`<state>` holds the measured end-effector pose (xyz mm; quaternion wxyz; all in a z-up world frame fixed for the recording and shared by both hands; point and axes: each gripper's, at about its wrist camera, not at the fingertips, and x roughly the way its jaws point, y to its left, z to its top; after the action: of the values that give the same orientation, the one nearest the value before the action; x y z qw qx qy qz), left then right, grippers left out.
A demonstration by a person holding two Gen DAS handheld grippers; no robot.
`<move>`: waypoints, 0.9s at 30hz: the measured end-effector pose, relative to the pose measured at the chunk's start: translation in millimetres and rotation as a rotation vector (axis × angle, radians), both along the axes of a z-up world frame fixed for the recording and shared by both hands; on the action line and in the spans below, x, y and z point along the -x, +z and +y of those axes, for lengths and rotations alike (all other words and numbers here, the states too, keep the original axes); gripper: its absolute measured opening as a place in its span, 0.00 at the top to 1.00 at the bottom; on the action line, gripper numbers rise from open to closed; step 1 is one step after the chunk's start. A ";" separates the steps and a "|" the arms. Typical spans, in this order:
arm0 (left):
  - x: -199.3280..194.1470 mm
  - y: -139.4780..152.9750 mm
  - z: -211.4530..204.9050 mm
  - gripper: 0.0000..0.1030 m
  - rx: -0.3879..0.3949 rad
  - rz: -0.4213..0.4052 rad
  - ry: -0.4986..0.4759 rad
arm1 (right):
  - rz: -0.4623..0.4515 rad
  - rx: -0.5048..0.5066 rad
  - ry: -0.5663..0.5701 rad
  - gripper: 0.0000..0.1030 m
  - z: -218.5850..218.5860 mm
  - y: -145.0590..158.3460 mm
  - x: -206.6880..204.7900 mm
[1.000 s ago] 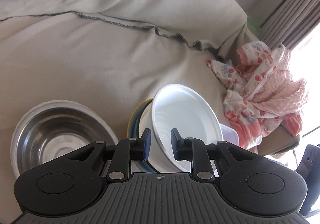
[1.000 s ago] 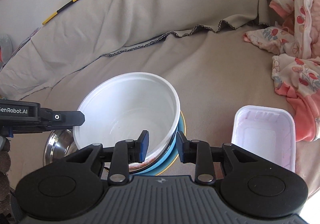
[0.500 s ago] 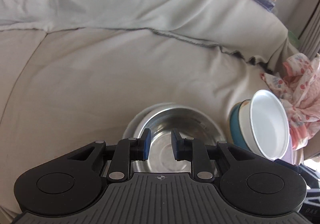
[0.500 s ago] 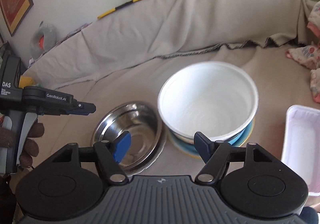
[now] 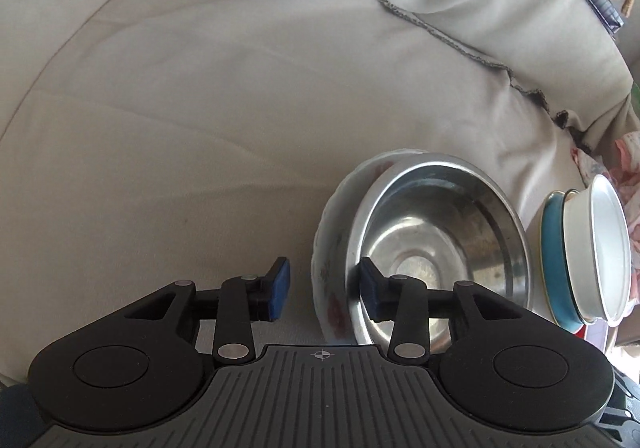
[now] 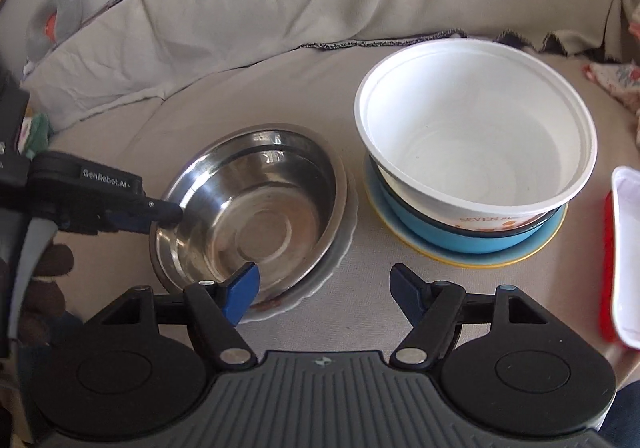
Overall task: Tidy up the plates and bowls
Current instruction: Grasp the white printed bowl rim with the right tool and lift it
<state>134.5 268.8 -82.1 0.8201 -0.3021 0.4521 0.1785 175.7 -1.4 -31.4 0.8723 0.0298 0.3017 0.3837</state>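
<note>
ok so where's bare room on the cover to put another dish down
The widest bare stretch of the grey cover lies beyond the left gripper, left of the steel bowl and up to the backrest fold. It is crowded on the other side: steel bowl on its white plate, then the white bowl stacked on blue dishes, then the red-edged tray.

The left gripper point(image 5: 323, 292) tilts steeply downward, its jaws just opened wide, nothing pinched. The right gripper point(image 6: 324, 290) angles down gently, jaws spread and empty, just opened.
</note>
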 end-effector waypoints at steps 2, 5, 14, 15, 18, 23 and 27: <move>1.3 -2.5 4.5 0.58 0.016 -0.010 0.007 | 0.067 -0.064 0.014 0.29 0.0 -2.6 -12.0; 3.6 -6.2 9.1 0.63 0.054 -0.028 0.007 | 0.128 -0.067 0.006 0.30 13.6 -9.0 -24.9; -3.3 -18.6 17.0 0.75 0.164 -0.050 -0.002 | 0.132 0.006 0.009 0.46 36.1 -13.7 -32.7; -3.7 -18.7 18.7 0.75 0.162 -0.051 -0.002 | 0.137 0.004 0.007 0.46 36.7 -13.3 -33.4; -5.6 -16.8 22.2 0.75 0.147 -0.050 0.011 | 0.128 0.005 0.014 0.46 42.8 -12.9 -33.2; -5.9 -15.6 25.0 0.75 0.147 -0.049 0.032 | 0.114 -0.001 0.028 0.46 39.1 -17.8 -29.0; -4.3 -9.0 21.5 0.75 0.124 -0.041 0.043 | 0.130 -0.024 0.064 0.46 24.3 -21.9 -28.8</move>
<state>138.8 290.3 -91.2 0.8047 -0.3658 0.4389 0.1616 204.4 22.8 -53.3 0.8376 0.0557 0.3539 0.4123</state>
